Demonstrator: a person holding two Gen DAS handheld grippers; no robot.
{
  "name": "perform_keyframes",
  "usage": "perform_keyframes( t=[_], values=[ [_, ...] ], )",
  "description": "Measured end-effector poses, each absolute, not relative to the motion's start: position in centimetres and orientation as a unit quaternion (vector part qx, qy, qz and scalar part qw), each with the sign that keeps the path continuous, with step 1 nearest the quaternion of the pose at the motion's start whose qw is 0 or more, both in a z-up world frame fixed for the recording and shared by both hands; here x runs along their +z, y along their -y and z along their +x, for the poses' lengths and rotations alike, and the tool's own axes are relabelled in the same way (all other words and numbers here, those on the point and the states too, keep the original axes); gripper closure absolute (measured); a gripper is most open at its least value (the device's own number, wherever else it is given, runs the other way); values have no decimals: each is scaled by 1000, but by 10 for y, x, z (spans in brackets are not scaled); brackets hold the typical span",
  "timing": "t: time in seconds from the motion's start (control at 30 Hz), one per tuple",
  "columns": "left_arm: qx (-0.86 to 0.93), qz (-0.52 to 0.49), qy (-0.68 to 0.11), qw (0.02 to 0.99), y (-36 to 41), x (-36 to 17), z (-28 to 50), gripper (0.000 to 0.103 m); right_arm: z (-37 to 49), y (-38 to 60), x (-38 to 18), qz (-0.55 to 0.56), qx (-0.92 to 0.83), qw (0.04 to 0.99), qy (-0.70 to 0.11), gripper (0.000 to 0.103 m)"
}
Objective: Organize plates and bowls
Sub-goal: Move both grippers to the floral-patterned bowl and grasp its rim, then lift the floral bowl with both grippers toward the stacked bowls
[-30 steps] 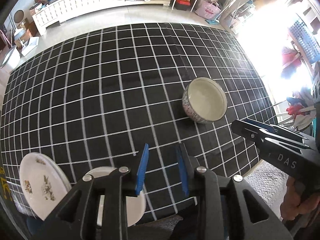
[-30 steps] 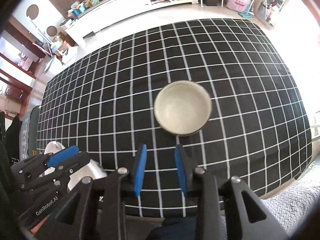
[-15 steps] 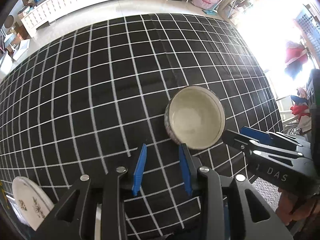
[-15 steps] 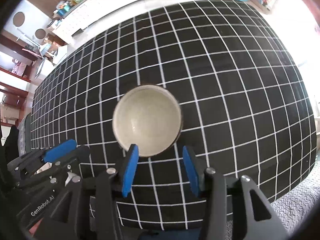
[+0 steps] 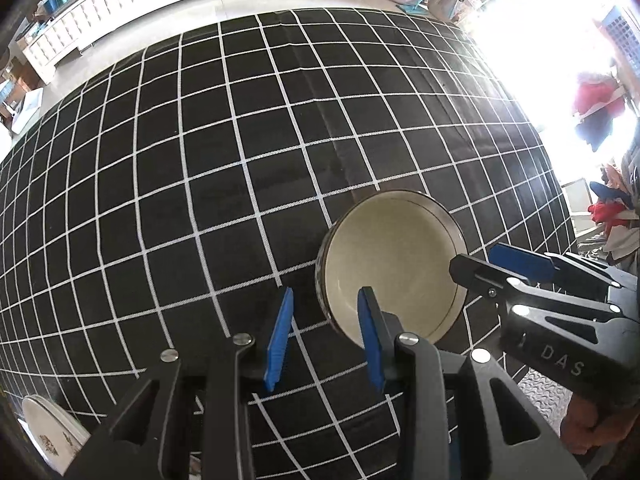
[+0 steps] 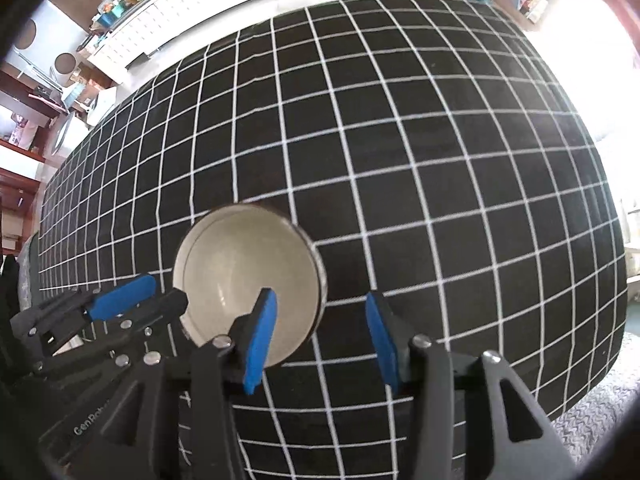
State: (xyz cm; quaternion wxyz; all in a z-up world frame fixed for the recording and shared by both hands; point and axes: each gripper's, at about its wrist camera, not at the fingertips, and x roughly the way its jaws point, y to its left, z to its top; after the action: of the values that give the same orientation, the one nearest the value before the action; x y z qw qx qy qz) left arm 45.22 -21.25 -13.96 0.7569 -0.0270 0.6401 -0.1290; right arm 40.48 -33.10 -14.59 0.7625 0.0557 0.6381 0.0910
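A cream bowl [image 5: 392, 264] with a dark patterned outside stands upright on the black grid tablecloth [image 5: 200, 160]. My left gripper [image 5: 325, 308] points down over the bowl's left rim, which lies between its open blue pads without touching either. My right gripper [image 6: 320, 308] straddles the opposite rim of the bowl [image 6: 248, 276], also open, one pad over the bowl's inside and one outside. Each gripper shows in the other's view: the right gripper [image 5: 486, 264] at the bowl's right, the left gripper [image 6: 152, 300] at its left. Nothing is gripped.
White floral plates [image 5: 48, 436] lie stacked at the table's near left corner. The near table edge [image 6: 520, 392] runs just under the grippers. A hand [image 5: 580, 432] holds the right gripper. White cabinets [image 5: 120, 12] stand beyond the far edge.
Both grippers have come down and closed in on the bowl from either side. The right jaws have widened. The plates have slid toward the left view's corner.
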Motion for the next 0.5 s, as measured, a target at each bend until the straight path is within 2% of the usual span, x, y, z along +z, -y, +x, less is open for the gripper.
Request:
perform_keyframes(
  t=[0.1, 0.17, 0.37, 0.5],
  values=[
    [-130, -14, -642, 756, 217, -143, 454, 73, 408, 330, -148, 53, 94, 763, -638, 53],
    [-130, -7, -642, 756, 219, -144, 454, 77, 409, 329, -151, 47, 92, 763, -639, 64],
    [-137, 11, -641, 755, 230, -150, 449, 86, 407, 331, -158, 55, 103, 756, -644, 83],
    [-132, 28, -640, 757, 242, -152, 448, 92, 404, 333, -162, 47, 95, 757, -645, 90]
  ],
)
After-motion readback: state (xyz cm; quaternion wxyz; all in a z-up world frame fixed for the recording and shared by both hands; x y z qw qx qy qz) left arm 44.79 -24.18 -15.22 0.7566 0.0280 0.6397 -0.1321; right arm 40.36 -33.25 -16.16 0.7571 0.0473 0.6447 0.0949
